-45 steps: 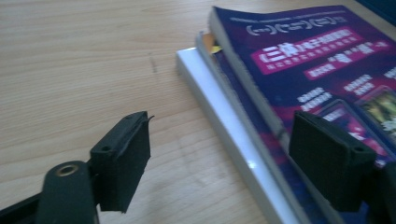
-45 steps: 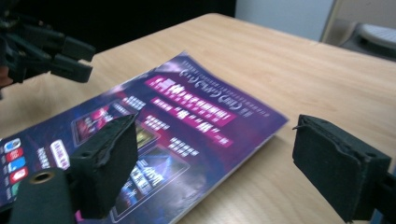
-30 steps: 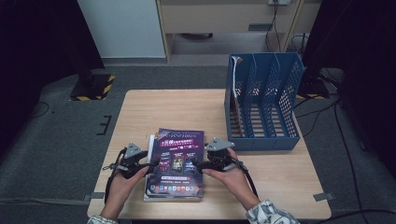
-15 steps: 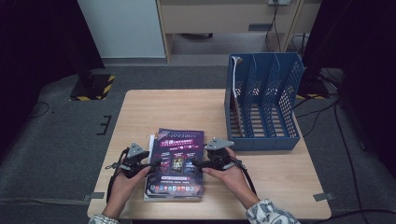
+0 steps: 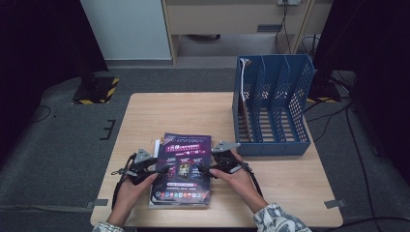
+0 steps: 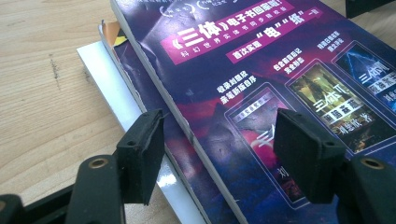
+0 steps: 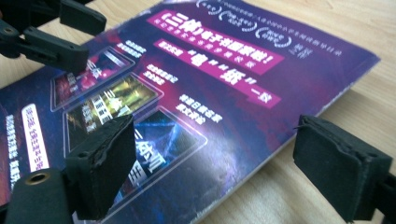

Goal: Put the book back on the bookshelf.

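Since a second ago my right gripper (image 5: 207, 170) has sunk a little toward the right edge of the purple magazine (image 5: 183, 166), and its jaws have just been opening; they now stand wide, one pad over the cover and the other out over the bare wooden table (image 5: 193, 113), with the magazine's edge between them and neither pad pressing on it. My left gripper (image 5: 162, 168) has kept its place at the magazine's left edge, jaws apart astride that edge, gripping nothing. The magazine lies flat on top of a small stack (image 6: 135, 105) near the front of the table, well apart from the blue file rack (image 5: 270, 108). Its glossy cover is purple and magenta, with white Chinese lettering and three small framed pictures.
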